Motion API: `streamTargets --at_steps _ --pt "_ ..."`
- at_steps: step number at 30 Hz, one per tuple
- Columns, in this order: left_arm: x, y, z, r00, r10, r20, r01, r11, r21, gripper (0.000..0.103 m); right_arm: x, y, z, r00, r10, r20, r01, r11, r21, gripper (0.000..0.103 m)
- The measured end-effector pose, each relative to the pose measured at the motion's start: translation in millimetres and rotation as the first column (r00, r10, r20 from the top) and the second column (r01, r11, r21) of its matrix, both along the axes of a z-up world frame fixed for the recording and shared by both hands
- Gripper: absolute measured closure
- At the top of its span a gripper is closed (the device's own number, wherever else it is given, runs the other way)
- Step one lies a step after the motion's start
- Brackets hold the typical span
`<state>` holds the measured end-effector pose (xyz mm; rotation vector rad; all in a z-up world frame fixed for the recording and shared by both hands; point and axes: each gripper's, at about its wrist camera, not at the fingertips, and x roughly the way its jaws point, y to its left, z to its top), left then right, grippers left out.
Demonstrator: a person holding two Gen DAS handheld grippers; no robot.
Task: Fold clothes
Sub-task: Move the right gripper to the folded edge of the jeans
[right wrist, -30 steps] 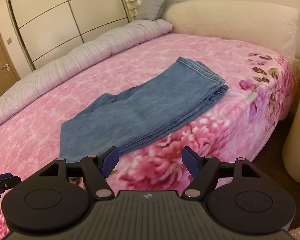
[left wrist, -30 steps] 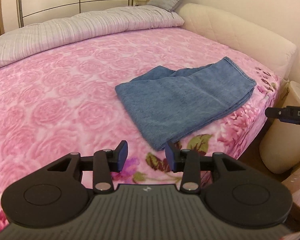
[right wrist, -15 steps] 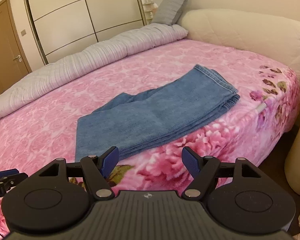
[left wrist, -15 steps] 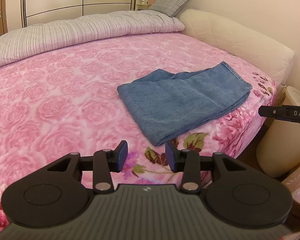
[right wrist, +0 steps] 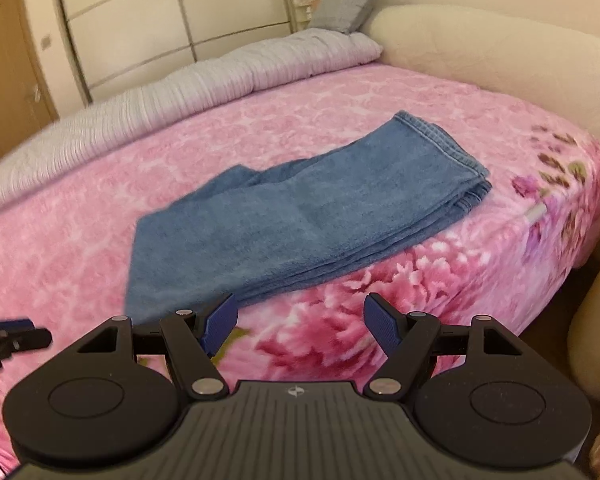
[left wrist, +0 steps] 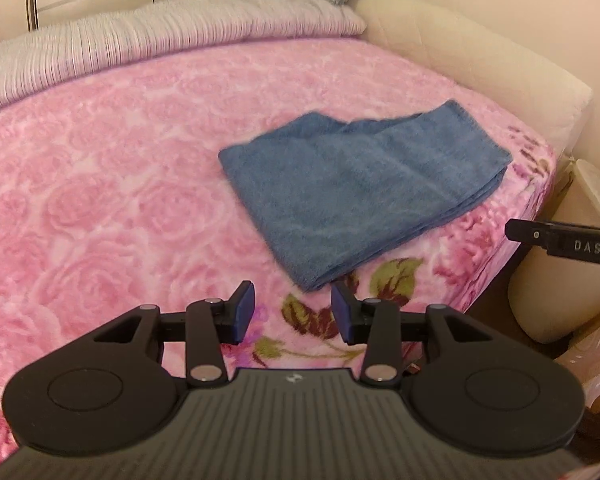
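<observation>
A pair of blue jeans [left wrist: 364, 192] lies folded into a flat stack near the bed's front right corner; it also shows in the right wrist view [right wrist: 300, 220]. My left gripper [left wrist: 293, 312] is open and empty, just short of the jeans' near corner, above the pink blanket. My right gripper [right wrist: 300, 322] is open wider and empty, in front of the jeans' long near edge. The right gripper's side shows at the right edge of the left wrist view [left wrist: 560, 240]. The left gripper's tip shows at the left edge of the right wrist view [right wrist: 7, 340].
The bed carries a pink rose-pattern blanket [left wrist: 99, 200] with a grey striped duvet [left wrist: 159, 48] rolled along the far side. A cream padded headboard [right wrist: 500, 60] curves round the right. A cream bin [left wrist: 560, 280] stands by the bed. Wardrobe doors [right wrist: 159, 20] line the back wall.
Both grippers have pulled back a little from the jeans and shifted view slightly. Their jaws stay as they were. The jeans have not moved.
</observation>
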<state>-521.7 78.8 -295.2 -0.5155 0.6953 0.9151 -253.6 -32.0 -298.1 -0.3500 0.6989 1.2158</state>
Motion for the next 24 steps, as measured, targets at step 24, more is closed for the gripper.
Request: streamTargets --at_steps 24 --pt "-24 74 -64 0.999 0.025 0.041 -0.016 0.980 -0.200 0.064 -148 70 -115 0.301 0.643 0.704 -0.590 0.706 -0.392 0.047"
